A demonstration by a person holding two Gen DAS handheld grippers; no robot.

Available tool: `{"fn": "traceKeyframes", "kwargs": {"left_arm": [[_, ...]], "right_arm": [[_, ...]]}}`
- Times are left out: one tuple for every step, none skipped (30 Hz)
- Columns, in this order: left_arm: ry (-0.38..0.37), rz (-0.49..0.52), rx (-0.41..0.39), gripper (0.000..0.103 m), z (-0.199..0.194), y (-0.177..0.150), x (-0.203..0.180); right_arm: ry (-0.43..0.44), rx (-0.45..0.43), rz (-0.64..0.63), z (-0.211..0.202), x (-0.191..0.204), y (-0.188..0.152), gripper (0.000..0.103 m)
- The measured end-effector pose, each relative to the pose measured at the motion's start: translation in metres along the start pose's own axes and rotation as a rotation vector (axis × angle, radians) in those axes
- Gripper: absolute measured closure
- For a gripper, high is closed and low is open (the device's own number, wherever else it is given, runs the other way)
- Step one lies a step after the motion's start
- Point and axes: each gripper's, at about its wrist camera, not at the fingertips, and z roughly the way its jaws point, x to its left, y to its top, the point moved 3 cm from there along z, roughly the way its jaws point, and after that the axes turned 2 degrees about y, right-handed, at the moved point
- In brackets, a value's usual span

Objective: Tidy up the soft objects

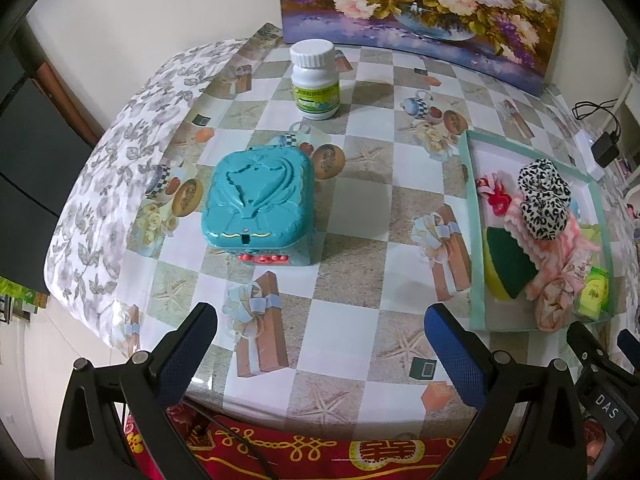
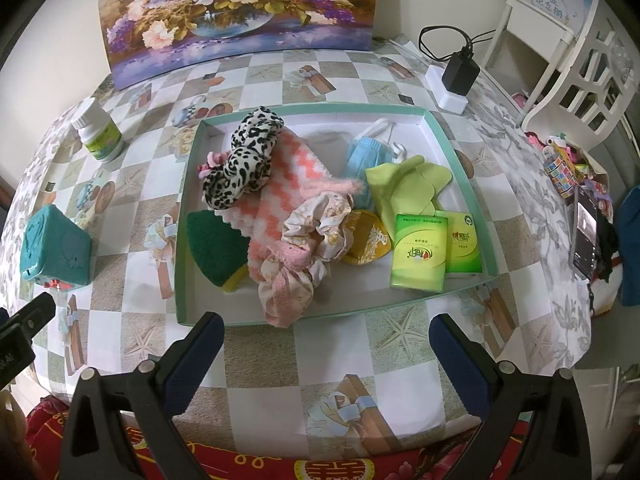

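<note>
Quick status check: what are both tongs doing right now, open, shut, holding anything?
Left tongs: open, holding nothing, over the table edge near the teal box.
Right tongs: open, holding nothing, in front of the tray of soft items.

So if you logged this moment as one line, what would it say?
left gripper: open, empty | right gripper: open, empty | tray: soft items piled inside | teal box, bottle: on table, outside tray

A white pill bottle [image 1: 315, 80] stands upper centre, a teal box [image 1: 258, 208] mid-left, a flower painting [image 1: 420, 12] along the top.
</note>
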Motion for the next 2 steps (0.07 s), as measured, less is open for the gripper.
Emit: {"fn": "traceKeyframes", "kwargs": {"left_arm": [[-0.007, 0.003, 0.002, 0.000, 0.0001, -0.0002, -0.0010], [-0.005, 0.005, 0.002, 0.000, 0.0002, 0.0000, -0.0017]], "right_arm": [[0.000, 0.001, 0.000, 0.0001, 0.0004, 0.0001, 0.000], [0.000, 0.001, -0.001, 0.0001, 0.0002, 0.0000, 0.000]]}}
